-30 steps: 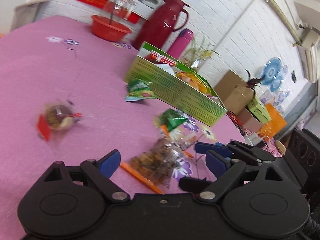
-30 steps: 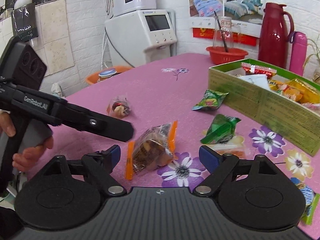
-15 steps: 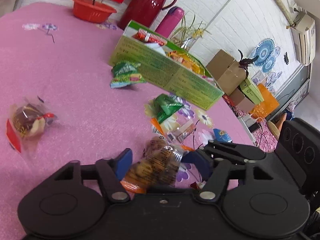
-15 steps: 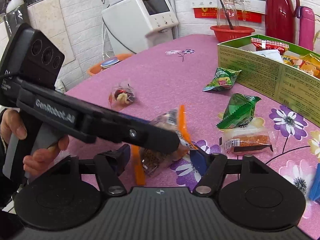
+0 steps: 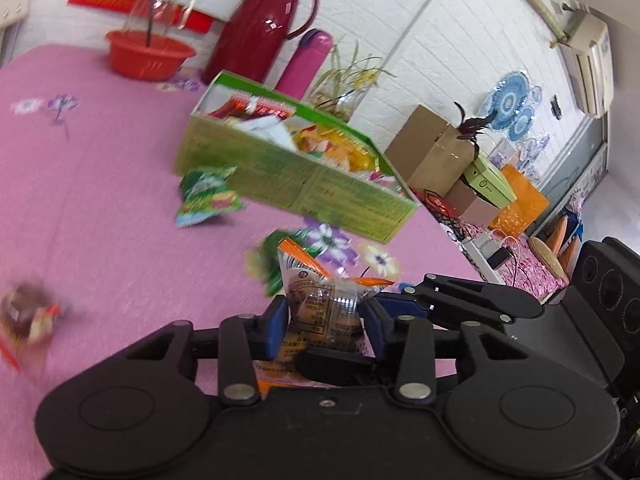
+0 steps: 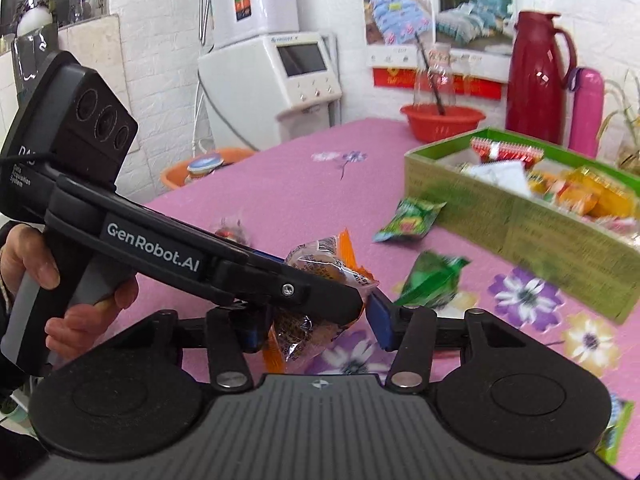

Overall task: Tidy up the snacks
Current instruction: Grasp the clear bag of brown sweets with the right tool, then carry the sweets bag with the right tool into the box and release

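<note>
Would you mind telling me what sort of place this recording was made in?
Most likely a lived-in home dining or kitchen area: a table under a pink flowered tablecloth, a red thermos jug beside a pink flask, and a white countertop water dispenser against a white brick wall.

Around the green box [image 5: 304, 184] on the pink tablecloth [image 5: 88, 208] printed with purple and white flowers lie a clear, orange-edged packet [image 5: 320, 300], green packets [image 5: 206, 198], a dark-red flask [image 5: 260, 20] and a red basin [image 5: 150, 54].
</note>
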A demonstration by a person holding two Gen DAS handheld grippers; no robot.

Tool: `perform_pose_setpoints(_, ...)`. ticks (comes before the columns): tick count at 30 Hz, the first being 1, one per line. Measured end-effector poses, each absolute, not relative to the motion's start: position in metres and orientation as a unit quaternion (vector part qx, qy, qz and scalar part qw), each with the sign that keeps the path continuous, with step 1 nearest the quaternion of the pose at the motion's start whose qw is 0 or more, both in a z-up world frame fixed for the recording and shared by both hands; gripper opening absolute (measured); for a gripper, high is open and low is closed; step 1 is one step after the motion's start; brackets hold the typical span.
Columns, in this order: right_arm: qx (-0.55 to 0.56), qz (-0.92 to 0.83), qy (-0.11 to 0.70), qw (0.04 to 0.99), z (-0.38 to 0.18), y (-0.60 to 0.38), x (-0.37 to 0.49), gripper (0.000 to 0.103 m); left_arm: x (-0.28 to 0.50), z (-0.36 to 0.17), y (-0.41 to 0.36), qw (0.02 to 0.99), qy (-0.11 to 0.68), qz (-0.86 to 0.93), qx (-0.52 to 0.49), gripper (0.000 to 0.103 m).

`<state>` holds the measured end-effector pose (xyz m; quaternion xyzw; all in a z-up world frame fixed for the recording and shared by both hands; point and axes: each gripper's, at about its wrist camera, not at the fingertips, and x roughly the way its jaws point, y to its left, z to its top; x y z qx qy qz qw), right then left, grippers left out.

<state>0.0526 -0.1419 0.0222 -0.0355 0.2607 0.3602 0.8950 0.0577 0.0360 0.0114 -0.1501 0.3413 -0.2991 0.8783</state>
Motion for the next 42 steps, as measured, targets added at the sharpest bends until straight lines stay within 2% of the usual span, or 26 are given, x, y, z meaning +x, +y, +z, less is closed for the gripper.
perform_pose_setpoints(15,-0.037,0.290,0.165,0.942,0.059,-0.182,0.111,0.083,0.144,0.060,-0.021,0.893,0.285,-0.332,-0.109,0.010)
perform_pose_setpoints(32,-0.034,0.265,0.141,0.953,0.049,-0.201,0.200,0.083,0.248,0.052,-0.033,0.889,0.290,-0.334,-0.117,0.011)
perform_pose_setpoints(33,-0.035,0.258,0.142,0.955,0.047,-0.201,0.203,0.083,0.251,0.049,-0.033,0.892,0.288,-0.328,-0.117,0.020)
perform_pose_setpoints(34,-0.035,0.249,0.147,0.957,0.043,-0.200,0.208,0.084,0.254,0.047,-0.033,0.897,0.285,-0.316,-0.115,0.034)
perform_pose_setpoints(35,-0.035,0.241,0.152,0.958,0.040,-0.200,0.212,0.085,0.255,0.044,-0.031,0.903,0.282,-0.302,-0.115,0.079)
perform_pose_setpoints(36,-0.037,0.231,0.160,0.959,0.036,-0.199,0.216,0.098,0.254,0.041,-0.029,0.910,0.277,-0.285,-0.119,0.103)
perform_pose_setpoints(37,-0.041,0.222,0.170,0.959,0.033,-0.198,0.219,0.103,0.251,0.038,-0.026,0.916,0.268,-0.272,-0.121,0.103)
perform_pose_setpoints(42,-0.076,0.212,0.165,0.960,0.027,-0.193,0.207,0.103,0.246,0.035,-0.018,0.921,0.271,-0.259,-0.108,0.103)
